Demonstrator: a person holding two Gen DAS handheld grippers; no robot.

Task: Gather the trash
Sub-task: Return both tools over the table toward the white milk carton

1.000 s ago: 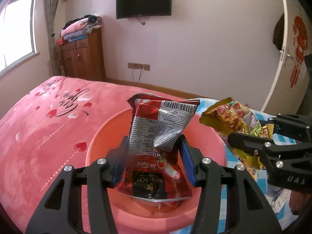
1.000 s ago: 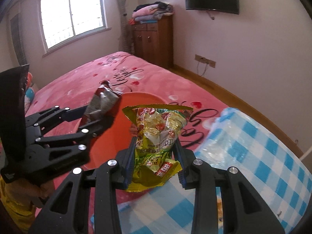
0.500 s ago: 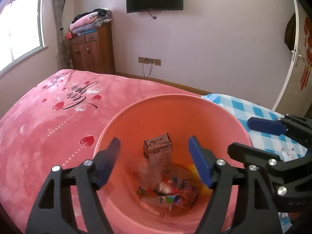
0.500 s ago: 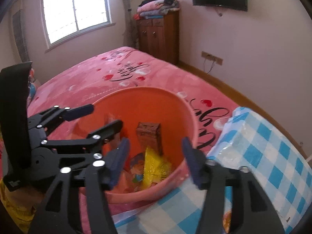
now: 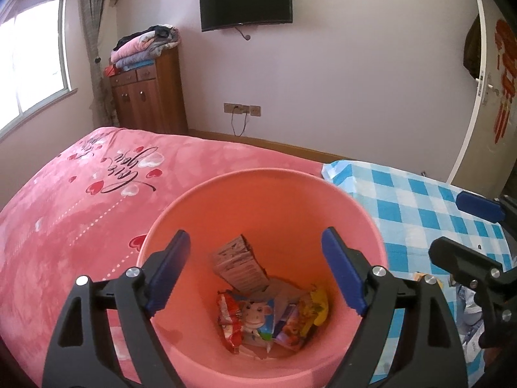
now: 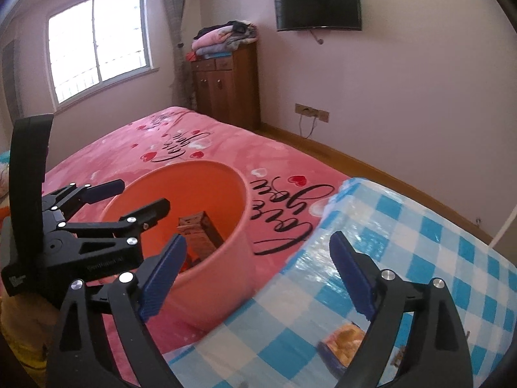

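A pink bucket (image 5: 258,173) stands on the bed beside a blue checked cloth (image 5: 404,200). At its bottom lie a red snack bag (image 5: 231,317), a brown carton (image 5: 239,262), a yellow wrapper (image 5: 315,304) and other packets. My left gripper (image 5: 255,236) hangs over the bucket's mouth, its jaws opening with nothing between them. My right gripper (image 6: 258,239) is to the right of the bucket (image 6: 226,258), over the edge of the checked cloth (image 6: 420,242); its jaws are opening too and hold nothing. An orange wrapper (image 6: 342,342) lies on the cloth below it.
A pink bedspread (image 5: 80,210) with hearts spreads left of the bucket. More packets lie on the cloth at the right (image 5: 468,307). Against the far wall are a wooden cabinet (image 5: 148,97) topped with folded blankets and a wall-mounted TV (image 5: 245,0).
Both grippers opened: the red bag and the yellow-green bag left the jaws and now lie in the bucket. The right gripper has swung right, from above the bucket to the checked cloth.
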